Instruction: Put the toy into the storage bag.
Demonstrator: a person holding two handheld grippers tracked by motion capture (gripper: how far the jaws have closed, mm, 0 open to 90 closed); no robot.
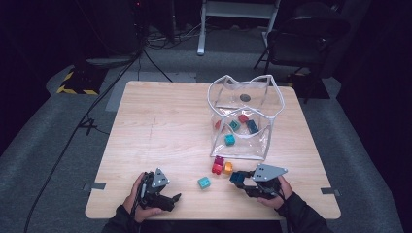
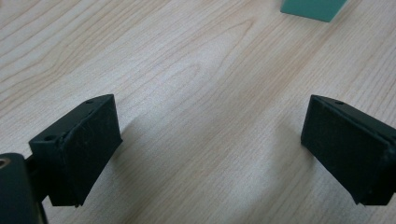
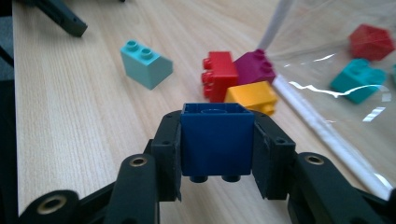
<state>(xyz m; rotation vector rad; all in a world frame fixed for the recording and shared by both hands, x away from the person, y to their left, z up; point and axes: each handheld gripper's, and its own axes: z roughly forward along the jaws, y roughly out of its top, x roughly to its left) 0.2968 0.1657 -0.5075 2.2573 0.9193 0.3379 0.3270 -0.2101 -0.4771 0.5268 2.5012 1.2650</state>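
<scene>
The right gripper (image 3: 217, 144) is holding a dark blue plastic brick (image 3: 217, 140) between its two flat black pads, which are pressing on the smooth side walls of the brick. The brick is turned so that its hollow underside is facing the camera and its round studs are pointing down. In the high view this right gripper (image 1: 239, 177) is sitting near the front edge of the table (image 1: 160, 126), with the blue brick (image 1: 236, 177) at its tip, a little above the pale wood-grain surface.

Just beyond it a red brick (image 3: 219, 74), a magenta brick (image 3: 254, 67) and an orange brick (image 3: 252, 97) are lying close together, touching one another, beside the white-trimmed edge of a clear soft plastic bag (image 1: 240, 121). A light teal brick (image 3: 144, 63) with a sloped side and two studs is resting apart from them. Inside the transparent bag, a red brick (image 3: 371, 41) and a teal brick (image 3: 358, 80) are lying behind the glossy, wrinkled film.

The left gripper (image 2: 210, 154) is standing wide, nothing between its matte rectangular jaws, low over the bare wood; in the high view the left gripper (image 1: 176, 198) is lying near the front left edge.
</scene>
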